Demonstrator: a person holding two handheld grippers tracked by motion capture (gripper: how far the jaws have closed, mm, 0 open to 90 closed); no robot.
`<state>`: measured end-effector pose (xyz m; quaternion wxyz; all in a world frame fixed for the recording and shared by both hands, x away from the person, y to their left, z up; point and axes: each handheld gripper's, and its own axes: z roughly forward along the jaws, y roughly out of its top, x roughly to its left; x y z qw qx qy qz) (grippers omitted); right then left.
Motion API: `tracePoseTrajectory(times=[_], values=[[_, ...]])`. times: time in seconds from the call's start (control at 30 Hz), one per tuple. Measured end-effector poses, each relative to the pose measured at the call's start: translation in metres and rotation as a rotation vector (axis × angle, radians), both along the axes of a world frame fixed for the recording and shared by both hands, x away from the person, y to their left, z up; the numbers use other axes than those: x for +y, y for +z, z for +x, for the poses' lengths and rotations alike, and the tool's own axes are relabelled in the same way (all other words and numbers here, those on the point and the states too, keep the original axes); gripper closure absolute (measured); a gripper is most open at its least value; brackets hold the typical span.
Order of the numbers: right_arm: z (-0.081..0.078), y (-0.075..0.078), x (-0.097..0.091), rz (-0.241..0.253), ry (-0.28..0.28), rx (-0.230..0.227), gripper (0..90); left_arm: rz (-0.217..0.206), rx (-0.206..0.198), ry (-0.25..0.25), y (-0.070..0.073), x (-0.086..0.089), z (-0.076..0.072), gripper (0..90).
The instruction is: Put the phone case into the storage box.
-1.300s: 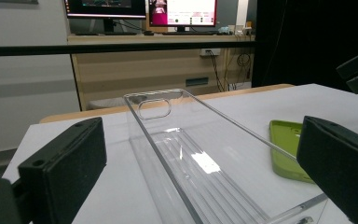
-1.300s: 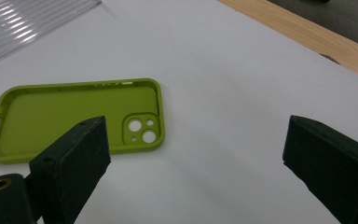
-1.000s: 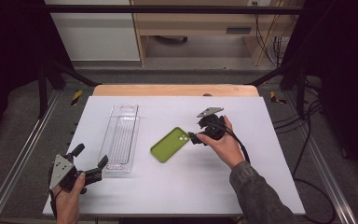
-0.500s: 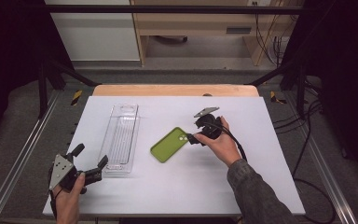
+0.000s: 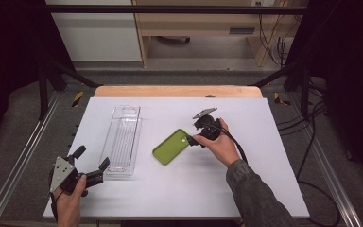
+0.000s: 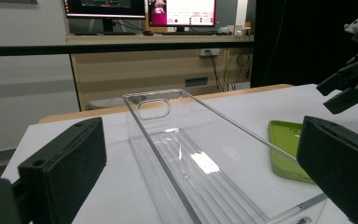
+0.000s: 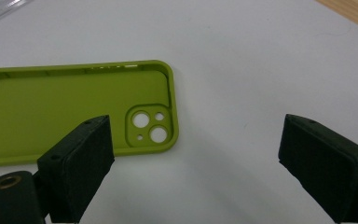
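At frame centre, the right gripper (image 5: 192,140), jaws spread wide, is hovering beside the green phone case (image 5: 172,146), risking shoving the flat case across the desk (image 5: 264,142) instead of gripping it.

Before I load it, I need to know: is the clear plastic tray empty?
Empty. The clear plastic tray shows only its bare ribbed floor; the green phone case lies on the table beside it, apart.

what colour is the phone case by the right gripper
Lime green, the phone case lies open side up; the right gripper view shows it best.
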<state>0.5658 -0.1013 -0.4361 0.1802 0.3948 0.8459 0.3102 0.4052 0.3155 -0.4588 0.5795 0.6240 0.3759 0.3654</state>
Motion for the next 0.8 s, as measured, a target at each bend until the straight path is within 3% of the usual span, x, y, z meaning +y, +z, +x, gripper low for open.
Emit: tracePoseTrajectory(times=[0.6, 0.8], values=[[0.002, -0.007, 0.007, 0.003, 0.019, 0.024, 9.1, 0.001, 0.003, 0.000, 0.000, 0.000, 0.000, 1.3], [0.003, -0.012, 0.009, 0.003, 0.033, 0.048, 15.3, 0.002, 0.004, -0.001, 0.000, 0.000, 0.000, 1.3]])
